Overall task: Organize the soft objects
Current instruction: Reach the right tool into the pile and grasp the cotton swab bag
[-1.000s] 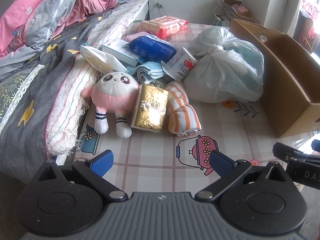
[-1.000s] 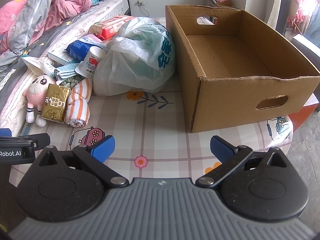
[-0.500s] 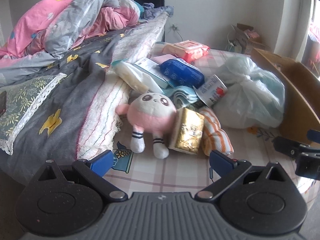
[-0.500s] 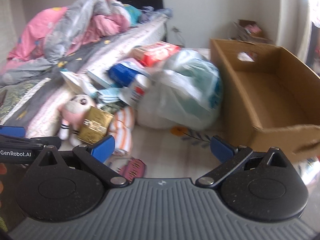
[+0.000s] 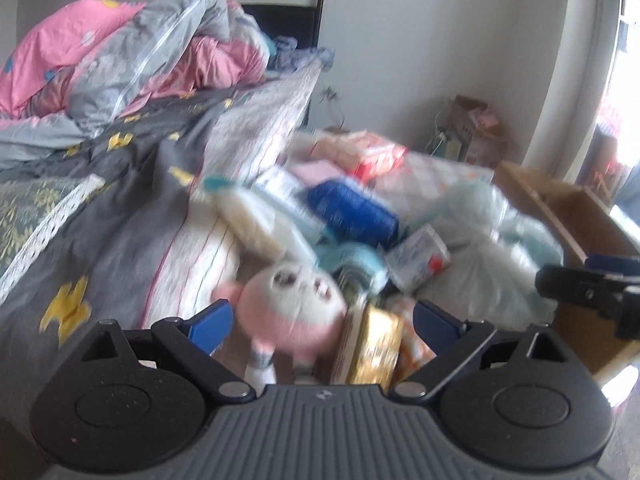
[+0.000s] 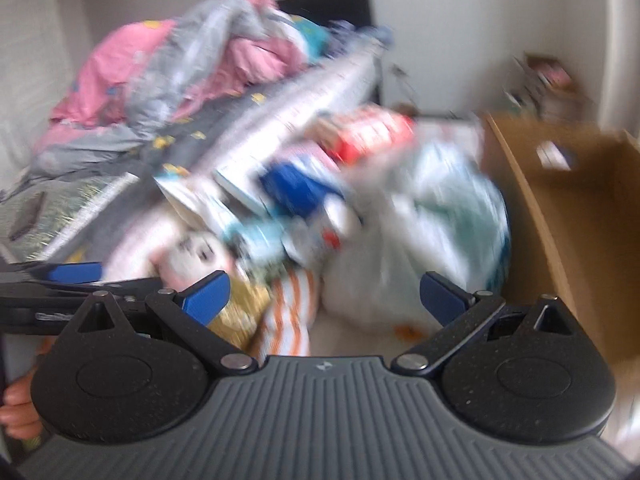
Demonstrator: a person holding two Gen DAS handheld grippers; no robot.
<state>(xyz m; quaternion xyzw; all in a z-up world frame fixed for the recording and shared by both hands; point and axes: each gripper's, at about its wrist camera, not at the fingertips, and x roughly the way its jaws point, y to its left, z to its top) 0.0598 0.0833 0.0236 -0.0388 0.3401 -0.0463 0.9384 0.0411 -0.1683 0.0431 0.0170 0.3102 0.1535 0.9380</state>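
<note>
Both views are blurred. A pink and white plush toy (image 5: 292, 300) lies at the front of a pile, between the fingers of my open left gripper (image 5: 322, 320). Beside it are a gold tissue pack (image 5: 374, 350) and an orange striped rolled towel (image 6: 290, 316). My right gripper (image 6: 324, 294) is open and empty, pointed at the towel and a tied plastic bag (image 6: 432, 240). The plush (image 6: 196, 256) shows left of it. An open cardboard box (image 6: 572, 216) stands at the right.
Behind the plush lie a blue pack (image 5: 356, 208), a red and pink pack (image 5: 360, 154), a white cup (image 5: 420, 256) and a flat box. A bed with grey and pink quilts (image 5: 132, 64) fills the left. The right gripper's finger (image 5: 592, 288) shows beside the box (image 5: 568, 216).
Both grippers have tilted up and moved closer to the pile. The plush now sits between the left gripper's fingers. Both stay open.
</note>
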